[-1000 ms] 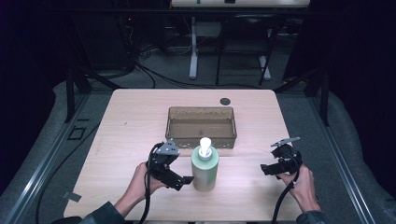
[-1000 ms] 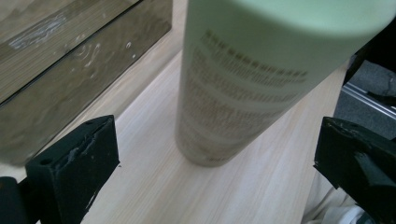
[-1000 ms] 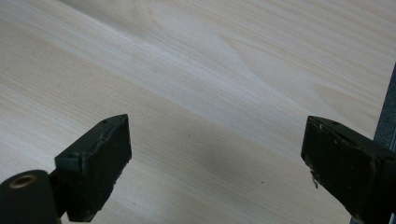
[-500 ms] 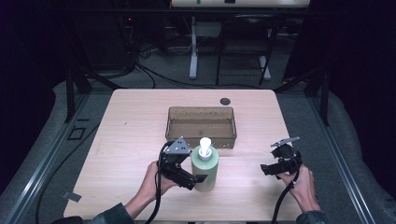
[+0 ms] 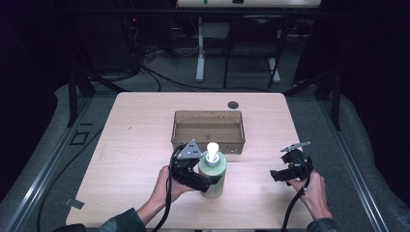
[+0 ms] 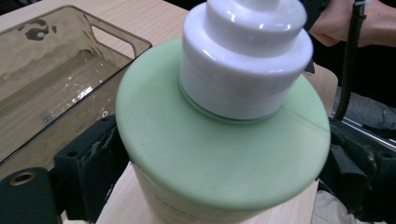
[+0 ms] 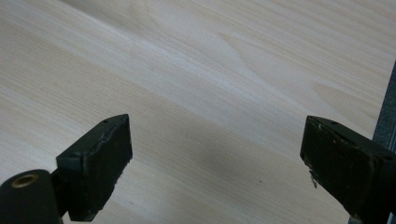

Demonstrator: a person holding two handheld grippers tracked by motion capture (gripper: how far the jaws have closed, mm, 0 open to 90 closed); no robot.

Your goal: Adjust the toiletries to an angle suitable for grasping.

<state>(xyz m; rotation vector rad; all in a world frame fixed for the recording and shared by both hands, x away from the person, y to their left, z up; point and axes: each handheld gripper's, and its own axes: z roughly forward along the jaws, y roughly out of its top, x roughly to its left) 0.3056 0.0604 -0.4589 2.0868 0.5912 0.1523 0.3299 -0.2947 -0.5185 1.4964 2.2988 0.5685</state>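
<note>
A pale green bottle (image 5: pixel 213 174) with a white pump top stands upright on the wooden table (image 5: pixel 130 145), just in front of the brown see-through bin (image 5: pixel 208 115). My left gripper (image 5: pixel 209 179) reaches in from the bottle's left with one jaw on each side of its body. In the left gripper view the green bottle (image 6: pixel 210 154) spans the whole gap, and both pads touch its sides; the jaws have just been closing on it. My right gripper (image 5: pixel 275 175) hovers low over bare wood at the right, open, with nothing between its jaws (image 7: pixel 215 163).
The bin (image 6: pixel 46 28) holds nothing and sits mid-table behind the bottle. A small black round disc (image 5: pixel 233 104) lies near the table's far edge. Cables trail from both grippers toward the person. Dark floor, cables and a stand lie beyond the table.
My left gripper has moved right, from beside the bottle to around it, and its jaws have closed onto the bottle's sides. The right gripper and the bottle have stayed in place.
</note>
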